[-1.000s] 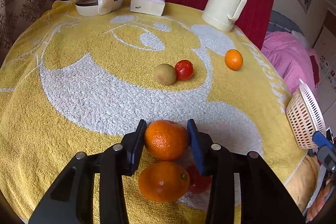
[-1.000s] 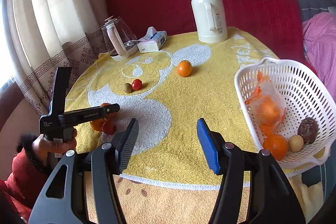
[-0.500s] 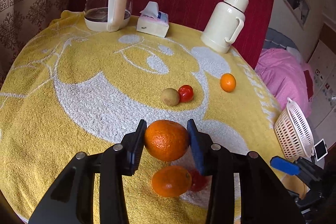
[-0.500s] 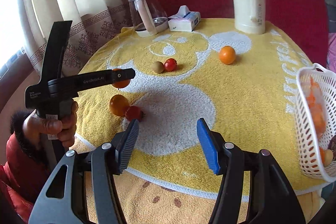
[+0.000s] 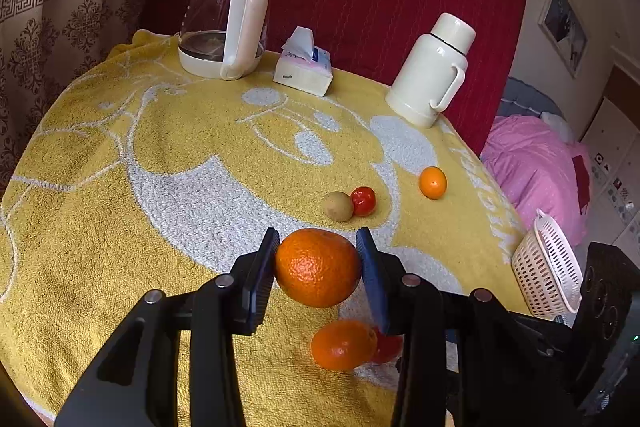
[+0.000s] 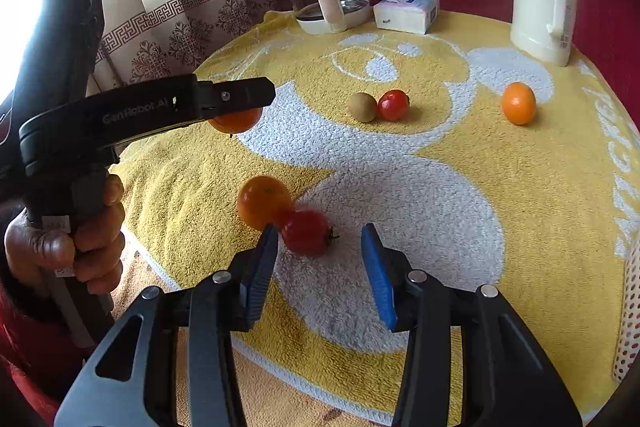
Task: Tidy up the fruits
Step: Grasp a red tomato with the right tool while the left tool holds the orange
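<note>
My left gripper [image 5: 317, 259] is shut on a large orange [image 5: 318, 267] and holds it above the yellow towel [image 5: 160, 155]. The held orange also shows in the right wrist view [image 6: 236, 119]. Below it lie a second orange [image 5: 343, 344] and a red tomato [image 5: 387, 347]. My right gripper [image 6: 318, 259] is open and empty, just short of that tomato [image 6: 306, 231] and orange [image 6: 262, 201]. Farther off lie a brown kiwi [image 6: 362, 107], a second tomato [image 6: 394, 105] and a small orange [image 6: 519, 103]. A white basket [image 5: 546, 267] stands at the right edge.
A glass kettle [image 5: 226, 23], a tissue box [image 5: 304, 71] and a cream thermos [image 5: 432, 67] stand along the table's far side. A curtain hangs on the left. A pink bed [image 5: 532, 171] lies beyond the table on the right.
My left gripper has lifted the orange higher off the towel. My right gripper has swung left from the basket and closed in on the tomato and orange lying near the front edge.
</note>
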A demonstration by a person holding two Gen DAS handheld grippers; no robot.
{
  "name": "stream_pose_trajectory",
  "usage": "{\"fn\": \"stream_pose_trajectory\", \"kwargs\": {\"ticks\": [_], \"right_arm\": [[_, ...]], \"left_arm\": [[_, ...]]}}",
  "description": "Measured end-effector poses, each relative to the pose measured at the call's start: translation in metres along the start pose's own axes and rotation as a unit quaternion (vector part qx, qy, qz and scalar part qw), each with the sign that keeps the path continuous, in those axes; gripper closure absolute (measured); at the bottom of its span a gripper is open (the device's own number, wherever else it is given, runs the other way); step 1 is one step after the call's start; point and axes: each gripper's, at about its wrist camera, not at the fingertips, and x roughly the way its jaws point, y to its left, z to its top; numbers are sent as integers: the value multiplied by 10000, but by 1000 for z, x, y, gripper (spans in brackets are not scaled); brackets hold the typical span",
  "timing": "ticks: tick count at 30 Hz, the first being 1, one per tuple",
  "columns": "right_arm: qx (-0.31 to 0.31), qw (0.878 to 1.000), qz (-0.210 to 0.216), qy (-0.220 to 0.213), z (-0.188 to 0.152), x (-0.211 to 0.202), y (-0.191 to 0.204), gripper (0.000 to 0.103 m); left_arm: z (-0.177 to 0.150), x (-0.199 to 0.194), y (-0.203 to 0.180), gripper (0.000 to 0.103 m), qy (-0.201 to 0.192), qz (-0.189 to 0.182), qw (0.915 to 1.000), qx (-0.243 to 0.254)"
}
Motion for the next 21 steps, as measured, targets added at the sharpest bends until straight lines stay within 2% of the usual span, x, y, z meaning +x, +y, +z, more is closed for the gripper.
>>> {"fn": "stream_pose_trajectory", "kwargs": {"ticks": [5, 11, 21], "right_arm": [[-130, 9998, -44, 151, 2, 15, 9, 60], [-108, 9996, -90, 246, 4, 26, 7, 66], [-24, 9996, -76, 267, 3, 30, 4, 66]], "left_arm": [[1, -3, 6, 63, -22, -5, 10000, -52], [2, -6, 10, 63, -68, -19, 9999, -91], [2, -7, 8, 63, -70, -33, 9999, -84]]}}
